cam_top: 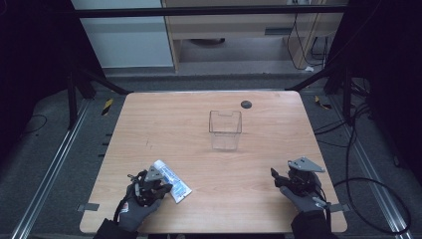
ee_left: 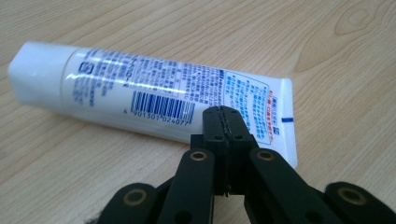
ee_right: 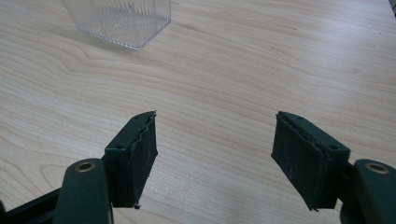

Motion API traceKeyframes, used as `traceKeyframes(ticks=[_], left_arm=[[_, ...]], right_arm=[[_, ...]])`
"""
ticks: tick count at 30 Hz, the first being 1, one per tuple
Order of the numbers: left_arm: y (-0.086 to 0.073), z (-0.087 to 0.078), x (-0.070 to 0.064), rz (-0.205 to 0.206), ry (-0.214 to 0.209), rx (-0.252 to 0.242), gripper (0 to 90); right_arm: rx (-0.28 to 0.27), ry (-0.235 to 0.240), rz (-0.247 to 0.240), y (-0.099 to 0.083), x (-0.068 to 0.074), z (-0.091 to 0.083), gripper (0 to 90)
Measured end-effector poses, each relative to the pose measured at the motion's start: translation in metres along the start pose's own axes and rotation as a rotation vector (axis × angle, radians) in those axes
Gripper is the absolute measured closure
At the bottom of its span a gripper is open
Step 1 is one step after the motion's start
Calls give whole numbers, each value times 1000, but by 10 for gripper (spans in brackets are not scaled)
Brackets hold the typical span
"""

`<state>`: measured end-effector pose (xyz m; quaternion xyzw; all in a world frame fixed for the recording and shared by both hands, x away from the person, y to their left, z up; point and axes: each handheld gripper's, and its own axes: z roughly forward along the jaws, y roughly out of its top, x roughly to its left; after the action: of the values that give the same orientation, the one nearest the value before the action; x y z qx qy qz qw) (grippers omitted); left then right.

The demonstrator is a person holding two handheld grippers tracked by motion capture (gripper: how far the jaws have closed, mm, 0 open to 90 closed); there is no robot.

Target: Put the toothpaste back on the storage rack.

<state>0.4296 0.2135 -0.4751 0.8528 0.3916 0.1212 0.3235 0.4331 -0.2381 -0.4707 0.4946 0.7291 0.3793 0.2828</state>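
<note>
My left gripper (ee_left: 225,112) has its jaws pressed together, empty, just in front of the white plastic toothpaste tube with blue print (ee_left: 154,100) lying flat on the pale wooden table (cam_top: 259,174) near its front-left edge. My right gripper (ee_right: 215,154) hovers with jaws wide apart, the clear square plastic container (ee_right: 123,21) farther off.

The table (cam_top: 164,124) was a pale wood-grain top with rounded corners, set on a dark frame. A clear box (cam_top: 225,129) stood upright on it, a little beyond the middle — open at the top, with bare wood all round it. Just behind the box, to its right, a small dark disc (cam_top: 246,104) sat in the tabletop near the far edge. Well in front of the box and to its left, near the front edge, a white tube (cam_top: 171,180) lay flat — cap end pointing away from the box's side.
</note>
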Motion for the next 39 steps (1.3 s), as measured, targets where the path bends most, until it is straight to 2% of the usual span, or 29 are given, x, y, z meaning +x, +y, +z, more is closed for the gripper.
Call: traceKeyframes(ticks=[4, 6, 8, 15, 25, 28, 34, 39], left_arm=[[5, 6, -4, 17, -6, -2, 897], [7, 8, -5, 11, -6, -5, 897], [10, 10, -5, 23, -5, -7, 897], [18, 18, -5, 21, -7, -17, 897], [30, 27, -4, 41, -3, -25, 897], [33, 29, -3, 46, 2, -31, 897], [39, 28, -1, 43, 3, -47, 897], [47, 13, 5, 35, 8, -99, 897]], right_arm=[[-2, -2, 1, 0, -1, 0, 303], [-1, -3, 0, 0, -1, 0, 303], [4, -1, 6, 0, 0, 1, 302], [2, -6, -2, 0, -1, 1, 302], [2, -2, 11, 0, -1, 2, 301], [4, -6, 2, 0, -2, 3, 301], [2, -7, 4, 0, -2, 2, 300], [0, -7, 5, 0, -2, 2, 299]])
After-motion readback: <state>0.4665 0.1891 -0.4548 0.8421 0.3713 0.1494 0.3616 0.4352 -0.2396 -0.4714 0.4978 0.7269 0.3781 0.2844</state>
